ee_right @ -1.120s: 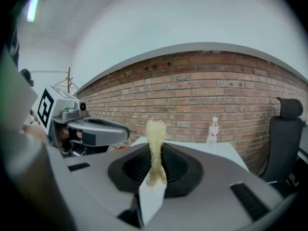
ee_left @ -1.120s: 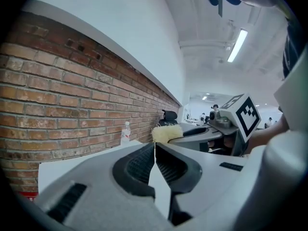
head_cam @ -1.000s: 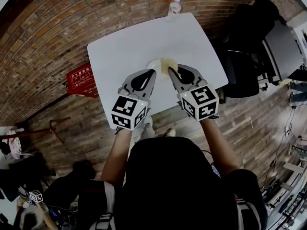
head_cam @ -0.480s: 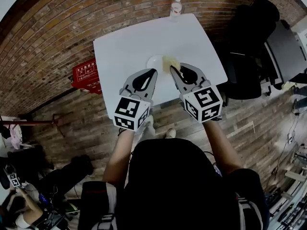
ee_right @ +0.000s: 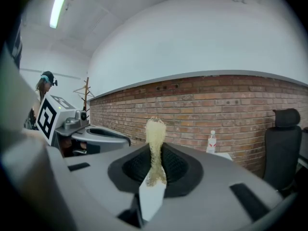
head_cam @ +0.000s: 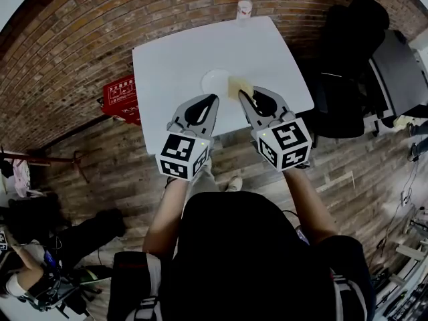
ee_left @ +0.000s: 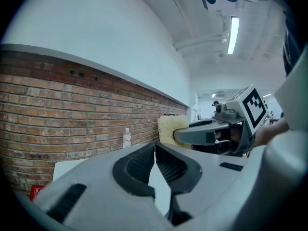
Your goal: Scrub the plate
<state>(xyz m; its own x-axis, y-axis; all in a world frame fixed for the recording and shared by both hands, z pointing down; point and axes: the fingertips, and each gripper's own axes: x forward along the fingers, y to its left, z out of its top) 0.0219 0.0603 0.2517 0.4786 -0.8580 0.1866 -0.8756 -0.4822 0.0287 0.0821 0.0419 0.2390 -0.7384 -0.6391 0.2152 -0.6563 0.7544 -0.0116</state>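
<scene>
A small round white plate (head_cam: 216, 81) lies on the white table (head_cam: 174, 59), near its front edge. My right gripper (head_cam: 242, 95) is shut on a yellow sponge (head_cam: 239, 86), which hangs in the air at the plate's right rim. In the right gripper view the sponge (ee_right: 155, 146) stands squeezed thin between the jaws. My left gripper (head_cam: 214, 99) is shut with nothing in it and hovers just in front of the plate. From the left gripper view, the closed jaws of the left gripper (ee_left: 155, 146) point level, with the sponge (ee_left: 172, 129) and the right gripper (ee_left: 211, 134) off to the right.
A plastic water bottle (head_cam: 245, 8) stands at the table's far edge, against the brick wall. A red crate (head_cam: 119, 98) sits on the floor left of the table. Black office chairs (head_cam: 348, 65) stand to the right. Another person crouches at the lower left.
Both grippers have drifted together a little toward the table and up, keeping their spacing. The sponge stays clamped in the right gripper, and the left stays shut and empty.
</scene>
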